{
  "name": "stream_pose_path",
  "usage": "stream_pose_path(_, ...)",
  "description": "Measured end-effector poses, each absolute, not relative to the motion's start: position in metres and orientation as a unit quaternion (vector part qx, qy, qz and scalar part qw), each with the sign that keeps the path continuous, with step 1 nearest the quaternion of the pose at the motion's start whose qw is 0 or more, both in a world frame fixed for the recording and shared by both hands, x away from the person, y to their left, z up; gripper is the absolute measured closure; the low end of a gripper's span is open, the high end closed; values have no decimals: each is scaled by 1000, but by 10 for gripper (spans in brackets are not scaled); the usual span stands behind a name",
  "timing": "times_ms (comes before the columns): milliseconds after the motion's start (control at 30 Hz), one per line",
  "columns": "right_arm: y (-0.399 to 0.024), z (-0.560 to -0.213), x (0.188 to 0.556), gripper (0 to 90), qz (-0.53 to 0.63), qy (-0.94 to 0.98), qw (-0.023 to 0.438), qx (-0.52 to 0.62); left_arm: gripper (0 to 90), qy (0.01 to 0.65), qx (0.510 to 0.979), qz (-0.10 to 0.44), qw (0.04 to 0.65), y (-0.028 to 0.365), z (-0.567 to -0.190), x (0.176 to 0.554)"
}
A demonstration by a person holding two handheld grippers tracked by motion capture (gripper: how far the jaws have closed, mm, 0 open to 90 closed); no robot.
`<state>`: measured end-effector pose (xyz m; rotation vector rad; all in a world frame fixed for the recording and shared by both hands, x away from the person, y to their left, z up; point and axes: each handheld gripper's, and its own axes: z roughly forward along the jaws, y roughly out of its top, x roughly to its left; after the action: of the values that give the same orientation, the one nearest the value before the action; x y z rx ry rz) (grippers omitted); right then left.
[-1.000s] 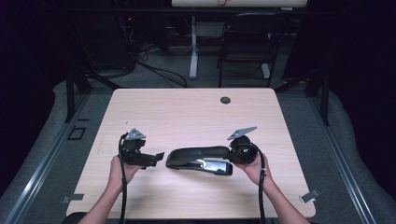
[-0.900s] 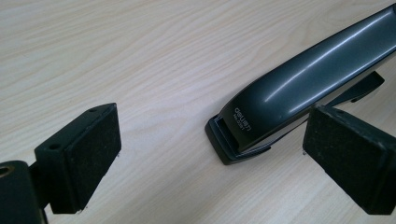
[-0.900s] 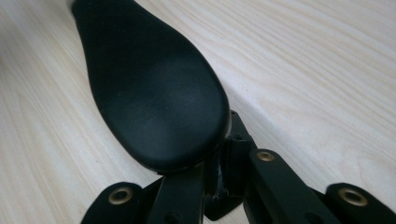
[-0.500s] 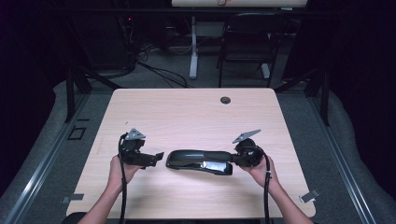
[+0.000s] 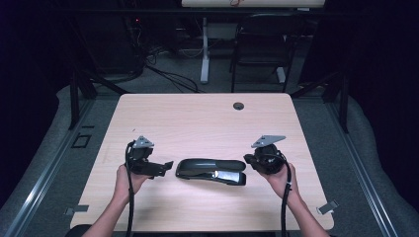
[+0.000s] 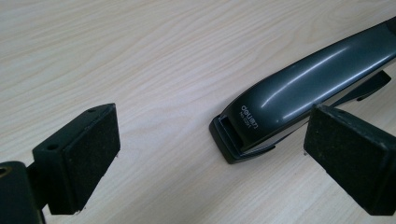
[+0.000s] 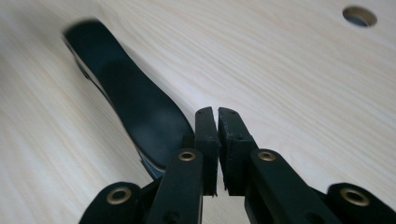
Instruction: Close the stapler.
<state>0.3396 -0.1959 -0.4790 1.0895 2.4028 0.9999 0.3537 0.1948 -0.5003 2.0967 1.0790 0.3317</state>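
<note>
A long black stapler (image 5: 210, 171) lies flat on the wooden table (image 5: 197, 123), near its front edge. My left gripper (image 5: 165, 166) sits just left of the stapler's front end. In the left gripper view the stapler (image 6: 299, 98) is just ahead of the left gripper (image 6: 212, 123), whose pads (image 6: 88, 154) stand wide apart and touch nothing. My right gripper (image 5: 248, 161) hovers at the stapler's rear end, slightly above it. In the right gripper view the stapler (image 7: 135, 107) runs off to the left of the right gripper (image 7: 217, 114), whose jaws are shut with nothing between them.
A round cable hole (image 5: 238, 105) is set in the table near its far edge and shows again as the hole (image 7: 358, 15) at upper right. Behind the table stand a dark chair (image 5: 262, 44) and a white desk leg (image 5: 204, 49), with cables on the floor.
The right gripper has drawn back a little to the right and risen off the stapler's rear end. The left gripper and the stapler have stayed put.
</note>
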Motion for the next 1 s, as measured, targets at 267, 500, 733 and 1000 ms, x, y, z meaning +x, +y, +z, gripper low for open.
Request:
stream_pose_path(267,-181,-476,333,870,355,856,128,353,36,417,820,129,370,194,-501,354)
stream_pose_path(500,-175,-480,332,880,327,868,139,347,37,418,820,132,370,194,-501,354)
stream_pose_path(733,-174,-486,334,899,320,872,125,349,37,416,821,130,369,193,-502,353)
stream_pose_path(1000,-172,-494,337,900,308,878,115,349,38,415,823,128,366,192,-501,353)
